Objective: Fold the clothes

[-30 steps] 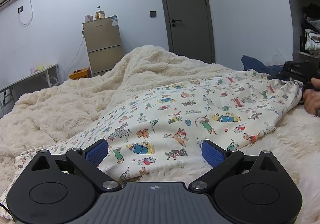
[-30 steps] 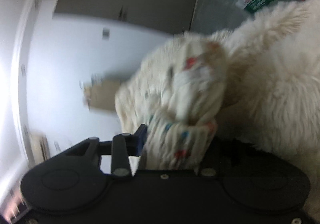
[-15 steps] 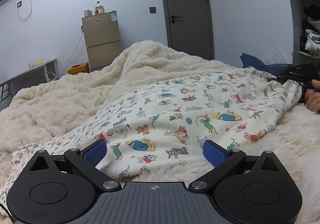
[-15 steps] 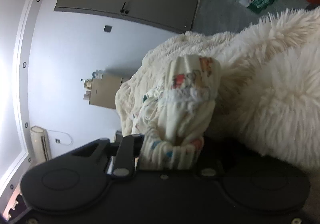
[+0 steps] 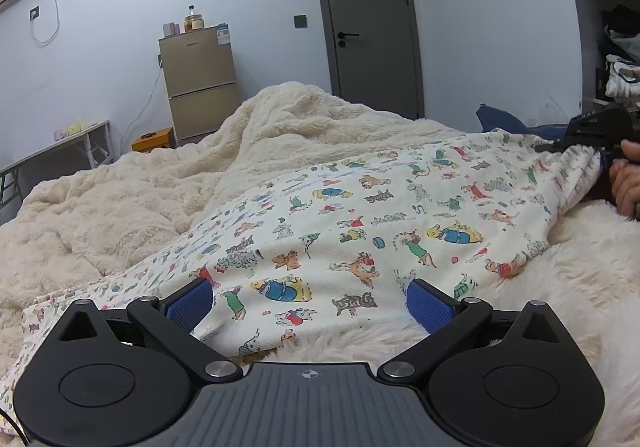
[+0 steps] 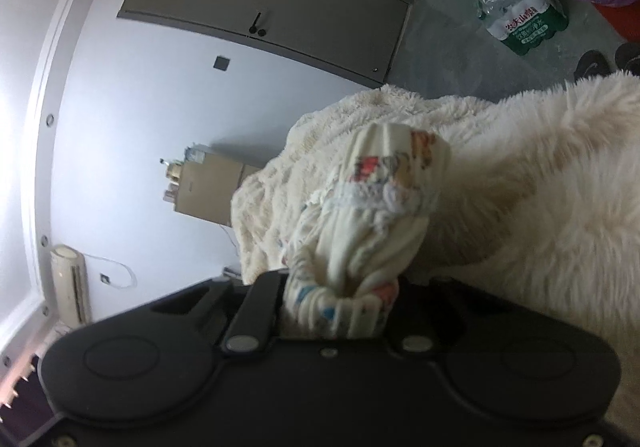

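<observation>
Left gripper (image 5: 310, 301) is sitting low over the near hem with its blue pads (image 5: 190, 305) spread wide, cloth lying between them but nothing pinched. I'm keeping it there as the anchor end. Printed pyjama trousers (image 5: 360, 231) are lying stretched across the fluffy cream blanket (image 5: 140, 191), running from my left gripper toward the far right, where the other end is bunching up.

Moving right: the right gripper (image 6: 340, 311) is closing its jaws on that bunched end, a thick wad of ribbed cloth already squeezed between them; its own pads are hidden by the fabric. In the left wrist view I'm seeing it at the far right edge with the person's hand (image 5: 626, 183) behind it.

To do this step well, I'm judging that the left side needs closing on the hem before any lifting, otherwise the cloth will be dragging across the pile and skewing. The right grab looks bulky, so I'm wanting both layers caught evenly and the pull kept gentle, level and straight toward the left end so the fold edge is landing square.
</observation>
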Tool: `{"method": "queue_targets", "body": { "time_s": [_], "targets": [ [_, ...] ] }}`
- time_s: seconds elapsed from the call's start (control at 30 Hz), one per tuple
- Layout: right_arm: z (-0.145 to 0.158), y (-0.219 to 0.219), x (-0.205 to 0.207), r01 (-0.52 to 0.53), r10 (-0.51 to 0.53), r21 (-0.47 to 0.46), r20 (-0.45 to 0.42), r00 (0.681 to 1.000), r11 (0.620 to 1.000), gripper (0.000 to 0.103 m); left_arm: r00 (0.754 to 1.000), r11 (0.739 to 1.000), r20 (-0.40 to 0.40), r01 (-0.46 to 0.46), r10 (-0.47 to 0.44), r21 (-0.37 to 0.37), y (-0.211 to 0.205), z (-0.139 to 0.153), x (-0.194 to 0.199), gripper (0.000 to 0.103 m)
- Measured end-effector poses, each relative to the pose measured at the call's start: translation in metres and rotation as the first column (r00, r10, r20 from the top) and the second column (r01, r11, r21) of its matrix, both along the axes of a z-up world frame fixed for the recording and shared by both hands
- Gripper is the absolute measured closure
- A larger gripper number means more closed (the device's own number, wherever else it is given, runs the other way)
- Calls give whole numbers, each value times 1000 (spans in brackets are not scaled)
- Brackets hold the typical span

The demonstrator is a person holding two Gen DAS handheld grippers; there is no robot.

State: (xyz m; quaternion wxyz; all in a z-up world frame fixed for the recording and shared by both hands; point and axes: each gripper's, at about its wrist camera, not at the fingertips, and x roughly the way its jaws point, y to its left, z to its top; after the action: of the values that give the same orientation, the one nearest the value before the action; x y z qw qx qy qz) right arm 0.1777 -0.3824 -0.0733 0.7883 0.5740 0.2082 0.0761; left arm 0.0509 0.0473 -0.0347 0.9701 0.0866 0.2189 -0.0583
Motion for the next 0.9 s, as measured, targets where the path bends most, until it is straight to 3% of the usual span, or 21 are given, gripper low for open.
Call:
{"method": "queue_targets", "body": {
  "time_s": [0.17, 0.27, 0.47, 0.6, 0.8, 0.9],
  "targets": [
    [13, -13, -2, 42, -41, -32, 39, 998, 999, 92, 999, 1000, 48, 9, -10, 26, -5, 3, -8, 0],
    [15, -33, -3, 79, -79, -3, 32, 996, 997, 92, 996, 999, 79, 33, -34, 22, -7, 10, -15, 0],
    [16, -96, -7, 173, -175, 47, 38, 984, 984, 92, 996, 986, 51, 75, -68, -151, 12, 29, -19, 0],
    [23, -142, -13, 237, -237, 8, 61, 970, 971, 92, 998, 976, 36, 58, -51, -211, 22, 34, -18, 0],
    [34, -209, -28, 301, -299, -48, 29, 954, 953, 92, 998, 988, 41, 60, -55, -142, 19, 41, -13, 1],
    [42, -226, -35, 314, -313, -99, 22, 949, 944, 92, 987, 989, 67, 146, -147, 15, -10, 54, -13, 0]
  ]
}}
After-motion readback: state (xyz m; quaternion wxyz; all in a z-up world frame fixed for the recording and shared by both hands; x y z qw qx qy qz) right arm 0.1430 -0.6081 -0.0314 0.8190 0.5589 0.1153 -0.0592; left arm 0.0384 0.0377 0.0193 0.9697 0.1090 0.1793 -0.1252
